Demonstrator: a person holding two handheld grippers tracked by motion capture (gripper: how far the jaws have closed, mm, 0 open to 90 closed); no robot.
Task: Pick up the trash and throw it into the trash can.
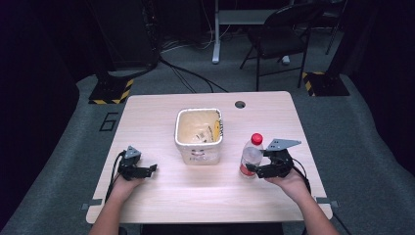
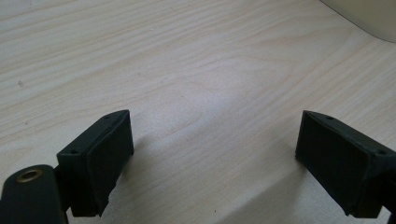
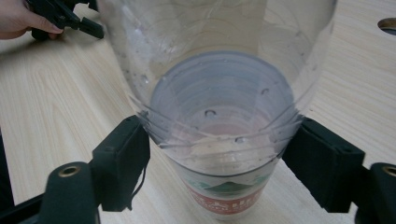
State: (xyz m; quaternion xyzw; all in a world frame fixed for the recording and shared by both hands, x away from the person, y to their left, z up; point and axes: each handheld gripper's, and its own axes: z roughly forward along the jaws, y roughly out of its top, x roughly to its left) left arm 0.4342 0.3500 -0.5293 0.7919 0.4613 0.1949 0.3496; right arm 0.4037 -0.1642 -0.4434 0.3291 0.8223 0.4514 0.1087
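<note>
A clear plastic bottle (image 1: 251, 155) with a red cap stands upright on the wooden table (image 1: 161, 196), right of the middle. My right gripper (image 1: 254, 164) reaches it from the right, low on its body. In the right gripper view the bottle (image 3: 219, 93) sits between the two black pads (image 3: 123, 158), which touch its sides and crease the plastic, so my right gripper (image 3: 219, 154) is shut on it. My left gripper (image 1: 151, 170) rests at the table's left. Its jaws stand wide apart over bare wood, with my left gripper (image 2: 215, 154) open and holding nothing.
A white square bin (image 1: 198, 111) with scraps inside stands at the table's middle, between the two grippers; its corner (image 2: 369, 18) shows near the left gripper. A cable hole (image 1: 240, 104) lies behind it. A chair (image 1: 279, 34) stands beyond the table.
</note>
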